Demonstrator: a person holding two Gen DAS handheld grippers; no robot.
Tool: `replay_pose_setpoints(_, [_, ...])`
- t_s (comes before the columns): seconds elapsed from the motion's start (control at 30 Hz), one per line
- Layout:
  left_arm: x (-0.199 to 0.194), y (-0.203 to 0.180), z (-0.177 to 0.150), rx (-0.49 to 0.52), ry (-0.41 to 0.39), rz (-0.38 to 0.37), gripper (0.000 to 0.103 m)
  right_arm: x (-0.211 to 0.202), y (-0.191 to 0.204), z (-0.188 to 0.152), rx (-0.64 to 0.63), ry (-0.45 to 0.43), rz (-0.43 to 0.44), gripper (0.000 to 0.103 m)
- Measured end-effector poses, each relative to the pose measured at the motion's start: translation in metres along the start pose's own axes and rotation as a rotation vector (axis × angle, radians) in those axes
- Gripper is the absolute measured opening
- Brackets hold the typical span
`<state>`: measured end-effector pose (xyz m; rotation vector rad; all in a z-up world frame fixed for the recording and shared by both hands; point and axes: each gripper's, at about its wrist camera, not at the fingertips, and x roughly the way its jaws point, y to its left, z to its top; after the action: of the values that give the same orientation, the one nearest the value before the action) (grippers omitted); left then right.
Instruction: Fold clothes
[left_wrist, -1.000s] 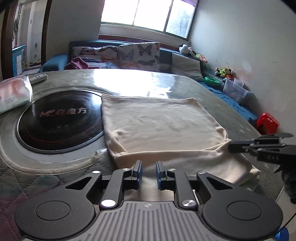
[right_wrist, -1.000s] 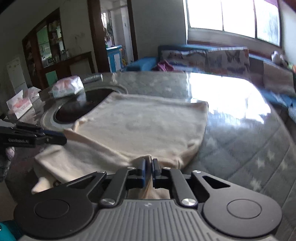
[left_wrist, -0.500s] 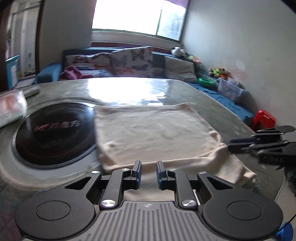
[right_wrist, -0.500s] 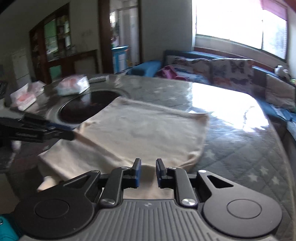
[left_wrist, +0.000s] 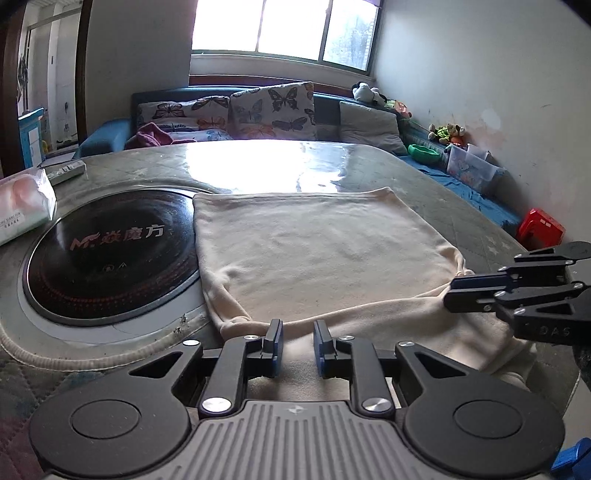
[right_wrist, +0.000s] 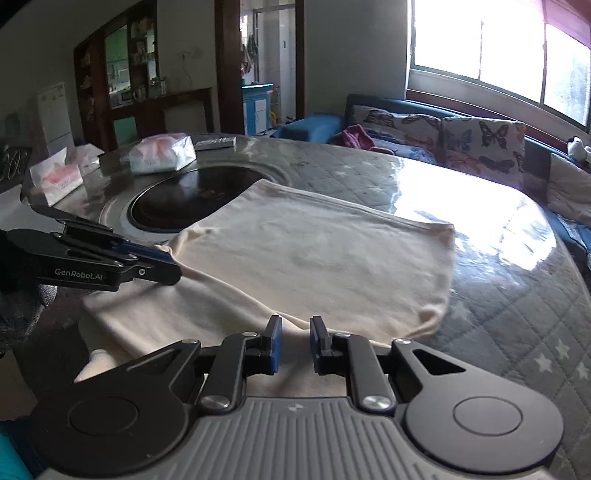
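A cream garment (left_wrist: 317, 251) lies folded on the round table, its upper layer a flat rectangle over a lower layer that hangs off the near edge. It also shows in the right wrist view (right_wrist: 314, 266). My left gripper (left_wrist: 297, 339) is open and empty, with its jaws over the near fold at the garment's left end. My right gripper (right_wrist: 294, 339) is open and empty over the near fold at the right end. Each gripper shows in the other's view: the right gripper (left_wrist: 452, 293) and the left gripper (right_wrist: 171, 266) rest beside the cloth's folded edge.
A black round cooktop (left_wrist: 107, 254) is set in the table (left_wrist: 369, 170), left of the garment. Tissue packs (right_wrist: 162, 153) and a remote (left_wrist: 66, 171) lie at the far left. A sofa with butterfly cushions (left_wrist: 258, 110) stands behind the table. A red stool (left_wrist: 541, 227) stands on the right.
My right gripper was shut on the garment's fold a second ago and has opened and let it go. Both grippers have eased back slightly; the garment lies still.
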<state>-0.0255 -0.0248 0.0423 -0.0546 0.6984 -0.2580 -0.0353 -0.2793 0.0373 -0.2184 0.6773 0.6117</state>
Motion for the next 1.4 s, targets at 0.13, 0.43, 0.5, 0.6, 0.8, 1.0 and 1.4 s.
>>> replay_pose_setpoints(0.13, [-0.002, 0.006, -0.002, -0.015, 0.001, 0.002, 0.021, 0.003, -0.003, -0.002, -0.007, -0.001, -0.052, 0.014])
replay_pose_setpoints(0.43, [-0.004, 0.001, -0.002, 0.000, -0.004, 0.009, 0.022, 0.002, -0.005, 0.001, -0.029, -0.016, -0.103, 0.014])
replay_pose_setpoints(0.5, [-0.004, 0.000, -0.002, 0.011, -0.004, 0.012, 0.023, 0.002, -0.005, 0.002, -0.035, -0.019, -0.111, 0.014])
replay_pose_setpoints(0.6, [-0.005, 0.001, -0.003, 0.010, -0.004, 0.012, 0.023, 0.001, -0.006, 0.003, -0.039, -0.021, -0.121, 0.017])
replay_pose_setpoints(0.8, [-0.004, 0.000, -0.004, 0.013, -0.006, 0.011, 0.026, -0.005, -0.016, -0.005, 0.009, 0.000, -0.105, 0.014])
replay_pose_setpoints(1.0, [-0.004, 0.001, -0.004, 0.014, -0.005, 0.012, 0.027, -0.017, -0.012, -0.006, -0.009, -0.062, -0.137, 0.006])
replay_pose_setpoints(1.4, [-0.022, -0.005, -0.003, 0.080, -0.010, -0.005, 0.027, -0.025, -0.008, -0.005, -0.051, -0.043, -0.064, 0.009])
